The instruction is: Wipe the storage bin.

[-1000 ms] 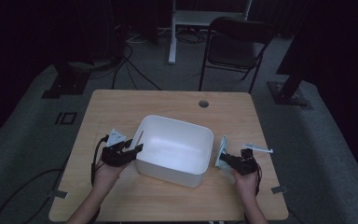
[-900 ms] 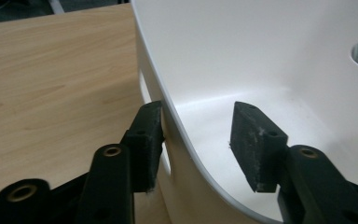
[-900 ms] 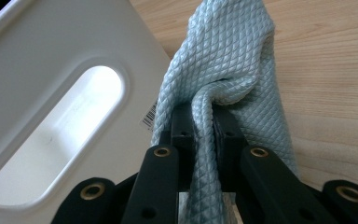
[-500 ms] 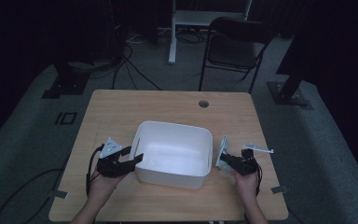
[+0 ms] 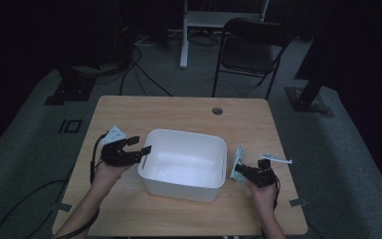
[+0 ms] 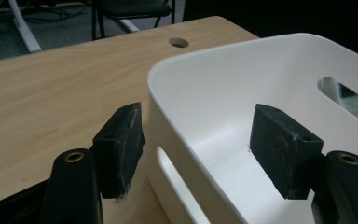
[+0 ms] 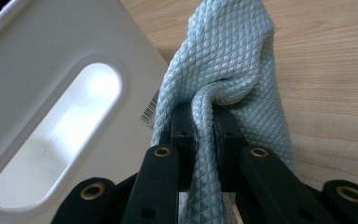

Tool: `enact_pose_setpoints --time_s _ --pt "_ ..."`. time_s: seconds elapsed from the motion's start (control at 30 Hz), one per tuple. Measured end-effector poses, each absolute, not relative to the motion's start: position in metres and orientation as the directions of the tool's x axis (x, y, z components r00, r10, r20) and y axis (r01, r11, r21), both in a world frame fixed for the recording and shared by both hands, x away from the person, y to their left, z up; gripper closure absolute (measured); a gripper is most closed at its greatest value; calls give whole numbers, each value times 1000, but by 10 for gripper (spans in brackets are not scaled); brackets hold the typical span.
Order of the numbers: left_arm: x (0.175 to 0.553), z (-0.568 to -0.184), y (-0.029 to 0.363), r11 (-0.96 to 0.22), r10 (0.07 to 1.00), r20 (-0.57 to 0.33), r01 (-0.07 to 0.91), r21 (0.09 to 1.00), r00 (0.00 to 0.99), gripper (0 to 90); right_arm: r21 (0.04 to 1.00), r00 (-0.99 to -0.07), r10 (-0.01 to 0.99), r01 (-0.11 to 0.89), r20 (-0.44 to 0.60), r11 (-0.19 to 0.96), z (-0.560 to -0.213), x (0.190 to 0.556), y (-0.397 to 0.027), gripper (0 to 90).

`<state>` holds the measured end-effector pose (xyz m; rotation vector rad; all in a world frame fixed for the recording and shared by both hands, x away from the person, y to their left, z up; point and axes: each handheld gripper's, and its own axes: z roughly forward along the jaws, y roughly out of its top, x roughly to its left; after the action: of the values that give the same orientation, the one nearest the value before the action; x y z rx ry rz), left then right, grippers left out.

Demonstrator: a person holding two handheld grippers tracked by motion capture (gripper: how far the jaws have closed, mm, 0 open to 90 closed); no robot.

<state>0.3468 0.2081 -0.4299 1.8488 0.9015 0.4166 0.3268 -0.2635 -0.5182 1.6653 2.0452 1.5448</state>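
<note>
Here, at the left of the high view, the left gripper [image 5: 142, 149] sits by the near-left corner of the white bin [image 5: 179, 185]. Its jaws have just been opening; in the left gripper view they stand apart, one outside the bin's left wall [image 6: 177, 154] and one inside, neither pad pressing on the plastic. The wall is between them but loose. Reads as a let-go of the bin rather than a grab, though I can't rule out a re-grip.

Centre: bin rests flat on the wooden table [image 5: 189, 112], looks empty inside as far as the high view goes; slot handles in both end walls.

Right: the right gripper [image 5: 243, 171] hangs just off the bin's right end, jaws together and clamped on a light-blue quilted cloth [image 7: 233, 60]. Cloth bunches up out of the jaws, close to the bin's right wall and its handle slot [image 7: 51, 135]; touching or not, cannot tell.

Step in hand, my guess: bin placed, cloth about to go to work on it or into it.

Next move calls for the left gripper to clear the rim, and for the right to lift the cloth over the wall without nudging the bin.
</note>
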Motion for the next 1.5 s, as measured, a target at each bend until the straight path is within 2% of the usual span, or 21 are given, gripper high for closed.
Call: enact_pose_setpoints --time_s 0.17,0.4,0.63,0.8,0.87,0.9,1.0,1.23,1.5 --pt "372 -429 204 -262 718 -53 341 903 694 343 720 -403 771 686 493 -102 -519 327 -264 817" --pt "404 -428 192 -358 658 -13 328 875 753 370 720 -406 770 687 493 -98 -519 327 -264 817" --pt "420 -436 191 -355 619 -42 327 876 784 484 717 -410 768 692 491 -89 -521 327 -262 817" --pt "425 -440 188 -363 596 -40 314 877 802 547 717 -414 769 692 488 -83 -521 327 -261 817" --pt "427 -442 186 -366 585 -46 314 876 810 631 716 -412 768 693 490 -86 -521 327 -261 817" --pt "427 -442 186 -367 581 -48 314 876 813 638 716 -411 769 693 490 -87 -521 327 -261 817" --pt "427 -445 183 -367 566 -65 321 873 822 737 716 -410 769 693 491 -88 -521 327 -262 817" --pt "423 -446 187 -354 581 -70 329 876 811 783 715 -412 767 694 492 -85 -522 327 -261 817" --pt "408 -446 194 -314 649 -80 361 878 757 825 714 -412 766 695 494 -87 -523 328 -261 817"
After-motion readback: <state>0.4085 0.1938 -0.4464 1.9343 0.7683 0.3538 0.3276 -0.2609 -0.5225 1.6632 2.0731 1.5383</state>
